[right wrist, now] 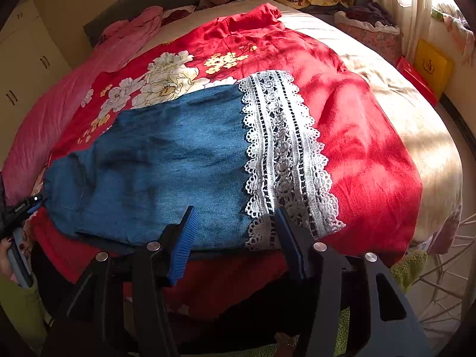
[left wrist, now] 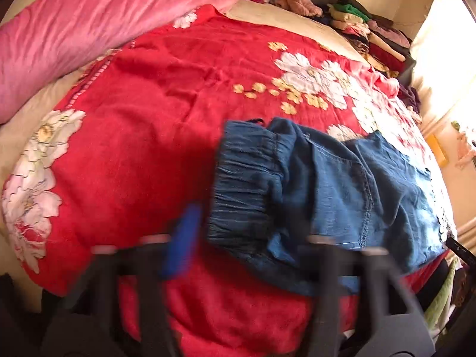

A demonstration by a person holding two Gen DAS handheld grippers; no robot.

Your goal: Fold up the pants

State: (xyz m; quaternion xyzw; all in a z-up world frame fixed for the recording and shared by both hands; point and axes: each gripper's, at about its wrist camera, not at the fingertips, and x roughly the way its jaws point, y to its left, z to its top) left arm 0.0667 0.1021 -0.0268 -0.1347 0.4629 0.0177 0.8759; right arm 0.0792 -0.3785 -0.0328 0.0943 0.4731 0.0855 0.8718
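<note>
Two grippers, both parted and empty, flank the pants (right wrist: 166,160) lying lengthwise on the bed (right wrist: 372,136): right gripper (right wrist: 235,232) at the lace hem, left gripper (left wrist: 247,238) by the waistband.

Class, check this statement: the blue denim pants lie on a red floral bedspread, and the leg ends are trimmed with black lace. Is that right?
Not quite. The lace trim on the blue denim pants is white, not black; only dark gaps show through its openwork. The right wrist view shows this clearly. The rest stands: the pants lie on the red floral bedspread.
</note>
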